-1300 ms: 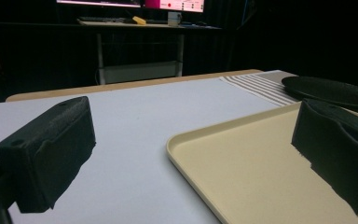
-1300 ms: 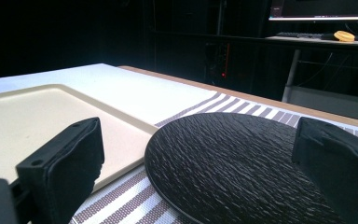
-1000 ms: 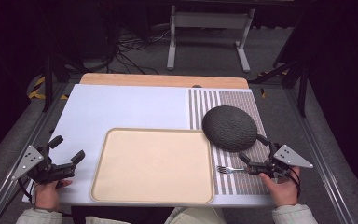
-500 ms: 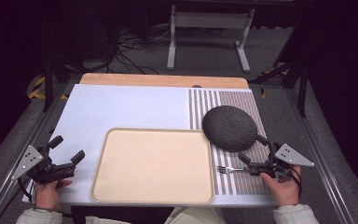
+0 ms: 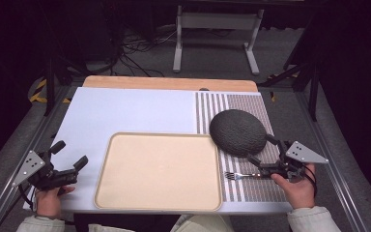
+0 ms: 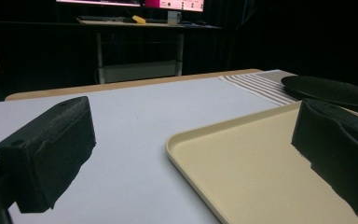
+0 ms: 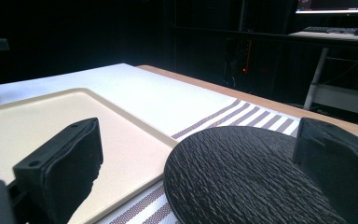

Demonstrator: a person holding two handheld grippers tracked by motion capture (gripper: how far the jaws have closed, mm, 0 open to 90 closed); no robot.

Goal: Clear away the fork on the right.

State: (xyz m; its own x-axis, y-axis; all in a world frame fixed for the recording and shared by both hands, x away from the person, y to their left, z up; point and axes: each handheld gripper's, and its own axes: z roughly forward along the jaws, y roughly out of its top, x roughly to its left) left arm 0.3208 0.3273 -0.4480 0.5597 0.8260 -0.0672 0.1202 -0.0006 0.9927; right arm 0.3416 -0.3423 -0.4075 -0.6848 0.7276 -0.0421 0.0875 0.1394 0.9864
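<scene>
My right tool (image 5: 263, 155) gapes wide, its jaws either side of the dark plate (image 5: 237, 132), fork (image 5: 241, 175) just beside; my left tool (image 5: 70, 154) gapes wide too.

We wear pale cream sleeves that end at the wrists. Our left black two-jaw tongs (image 5: 69, 155) carry a grey three-cornered plate on top, dotted with small dark holes, and a thin black cable trails from them. Our right black two-jaw tongs (image 5: 262, 153) bear the same grey plate and a looped black cable. Seen close in the gripper views, the jaws are blocky matte black pads with a rough, foam-like face.
</scene>
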